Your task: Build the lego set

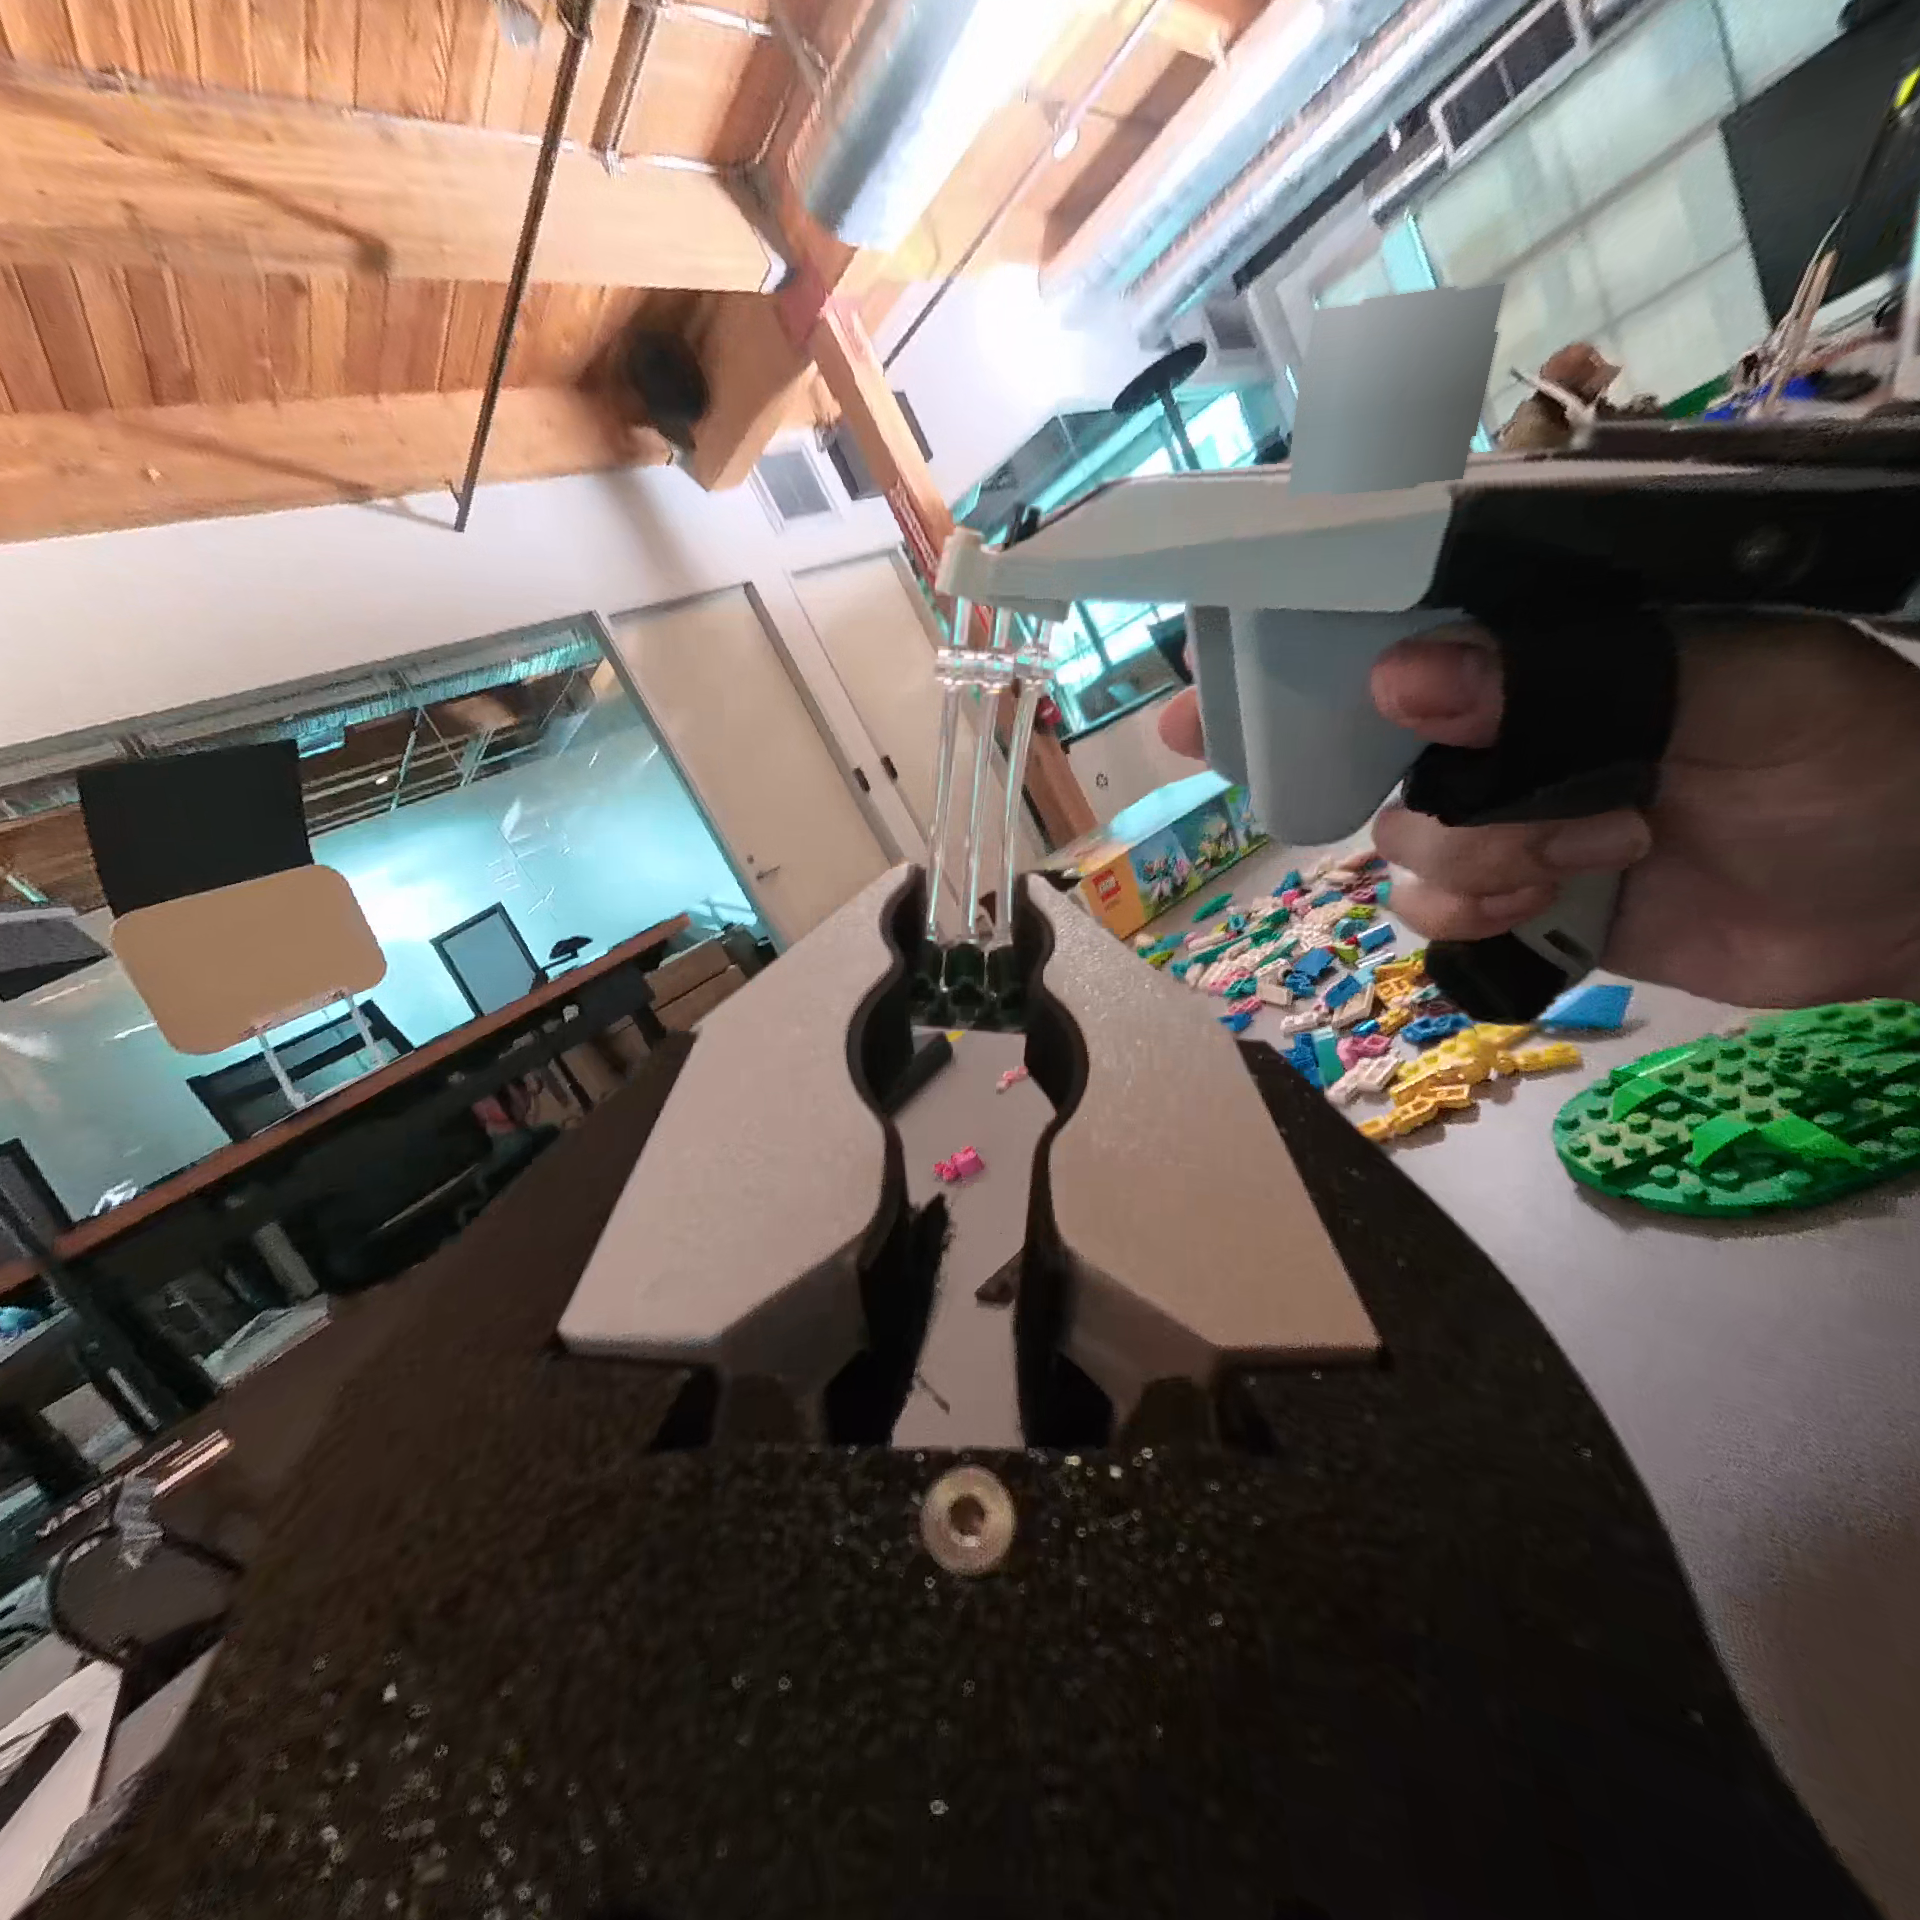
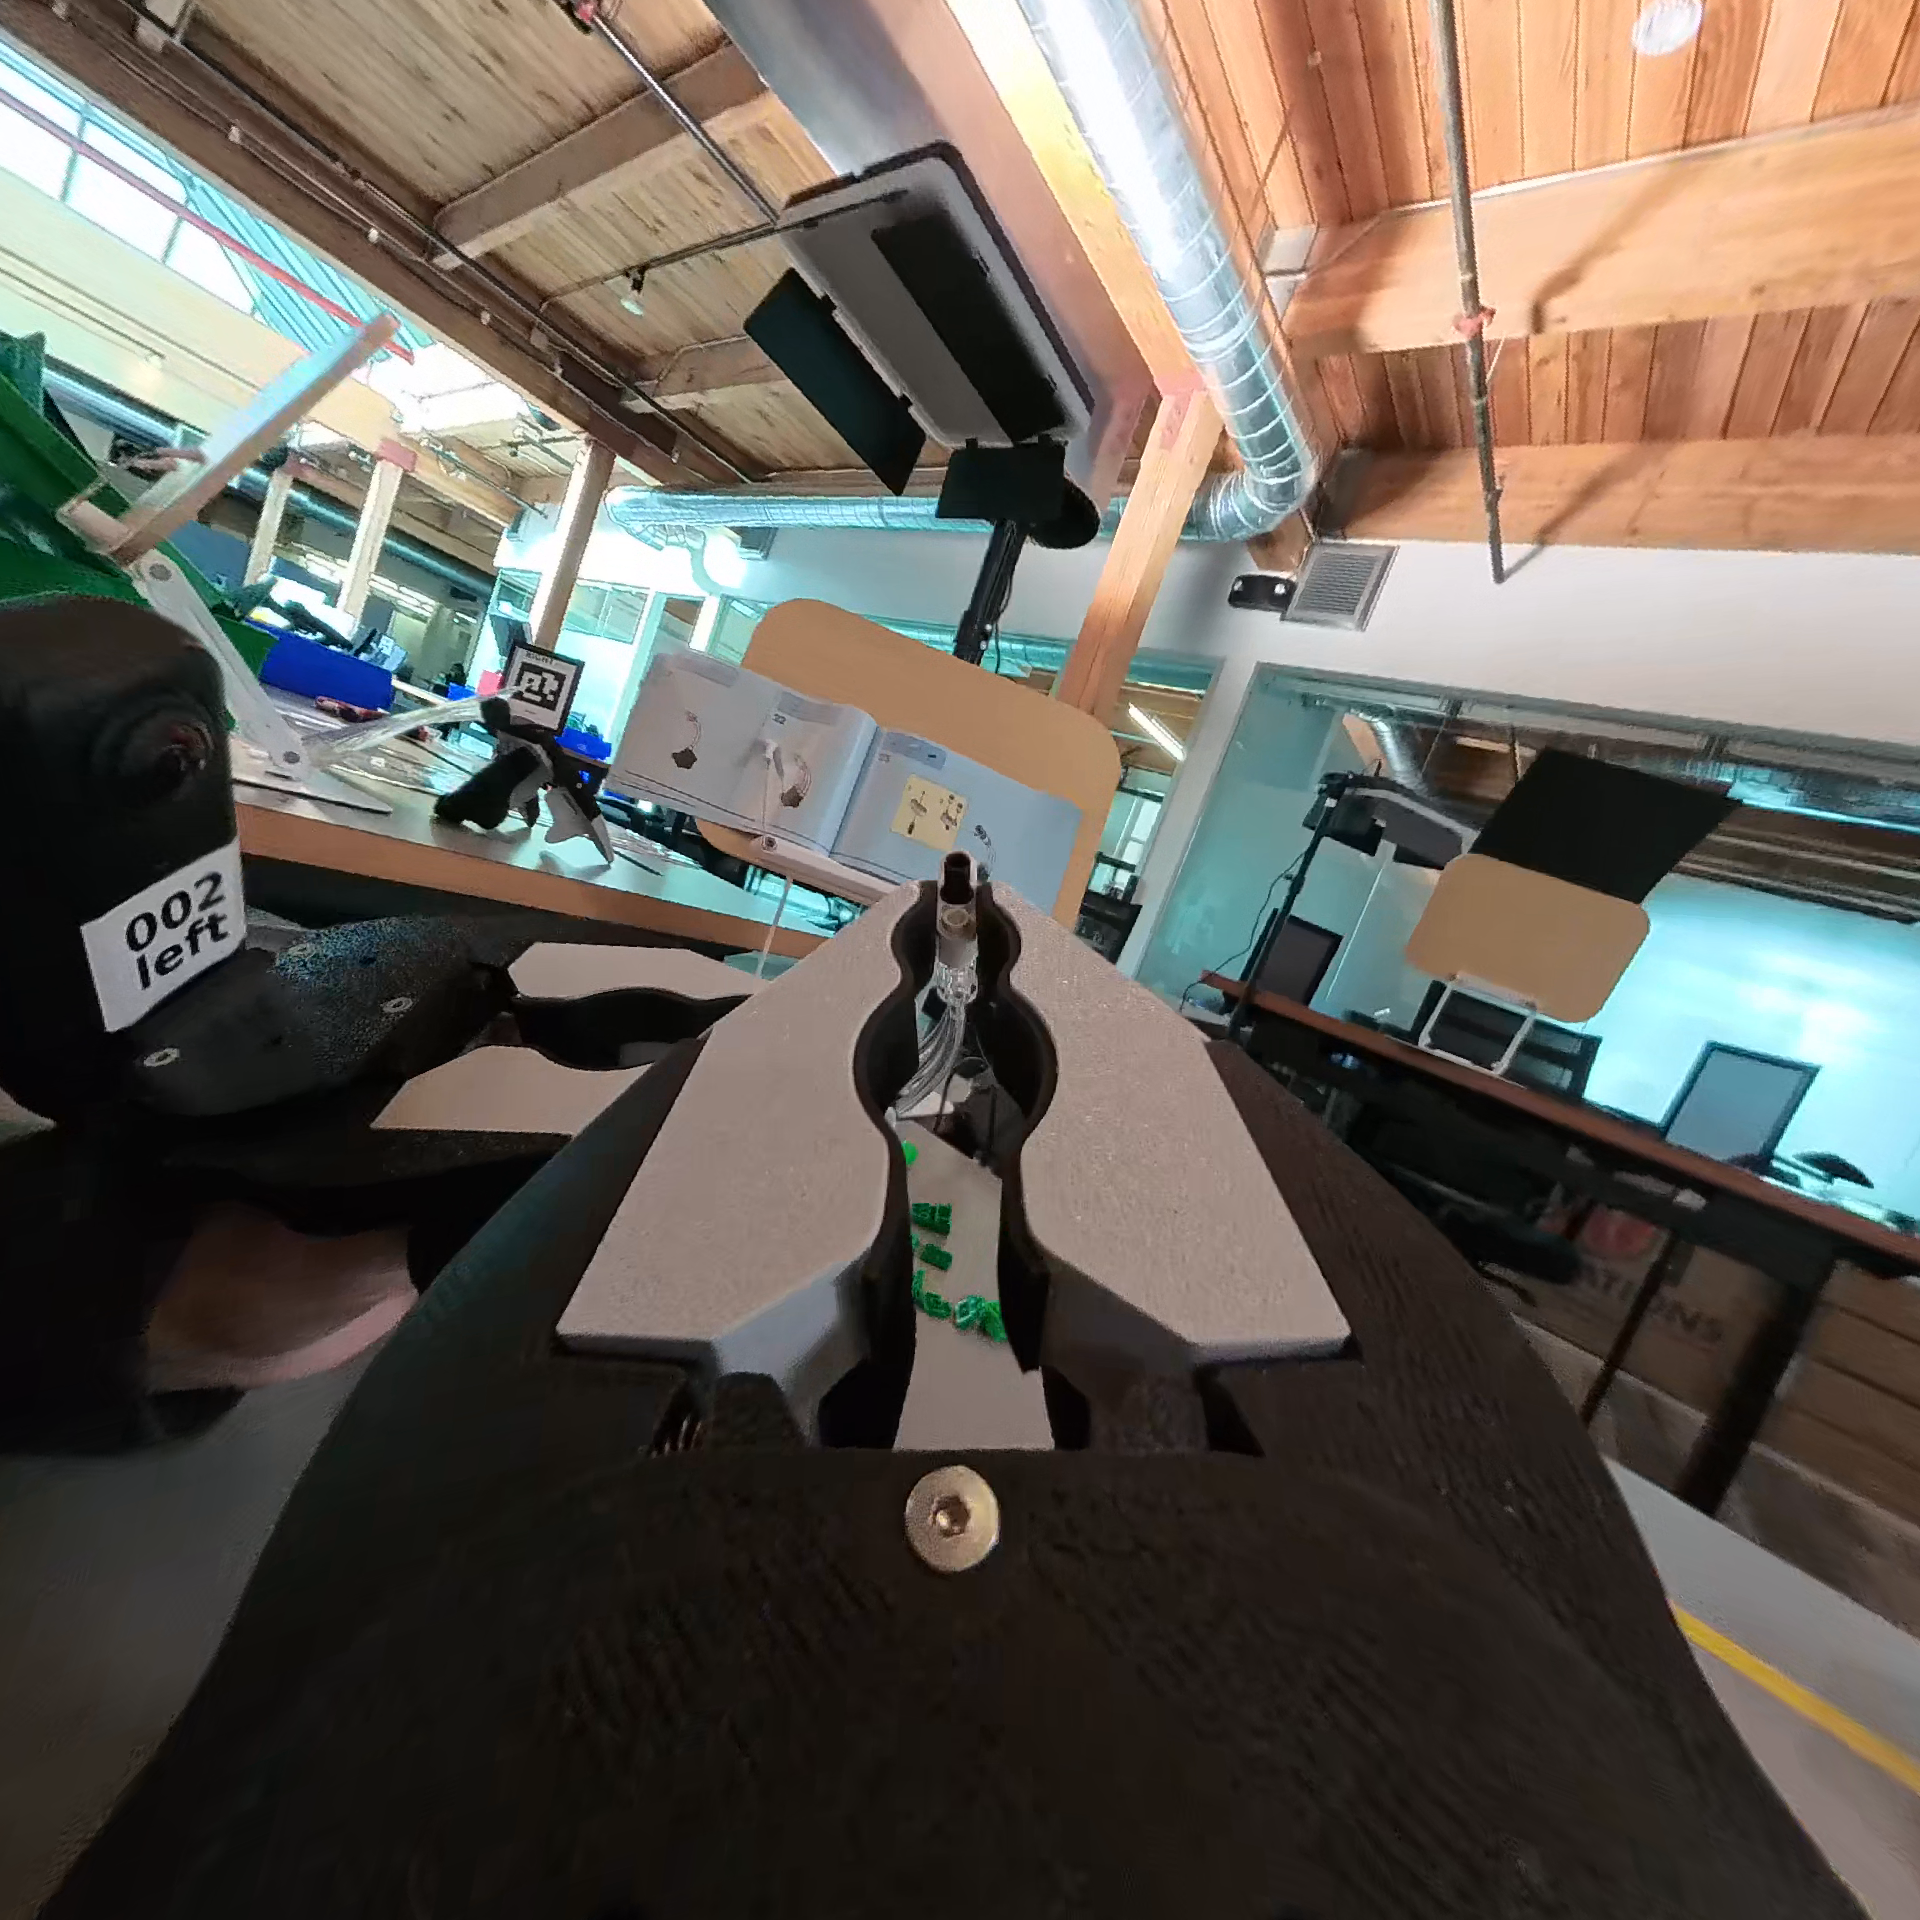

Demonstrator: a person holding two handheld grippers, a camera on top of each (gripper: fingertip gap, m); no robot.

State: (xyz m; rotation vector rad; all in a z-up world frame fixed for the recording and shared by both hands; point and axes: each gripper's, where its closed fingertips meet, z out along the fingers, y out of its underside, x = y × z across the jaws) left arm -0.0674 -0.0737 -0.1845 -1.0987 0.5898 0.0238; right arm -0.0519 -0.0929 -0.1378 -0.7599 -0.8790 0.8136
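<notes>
While left hand-held gripper (image 1: 971, 961) clamps dark base of clear rods (image 1: 977, 800), right hand-held gripper (image 2: 951, 925) pinches their grey top connector (image 2: 954, 914).

Both wrist cameras tilt upward, sharing the clear rods (image 1: 977, 790).

The left hand-held gripper (image 1: 971, 925) is tilted upward, fingers nearly closed. The right hand-held gripper (image 2: 956, 914), gripped by a hand (image 1: 1662, 831), likewise pinches near its tips.
</notes>
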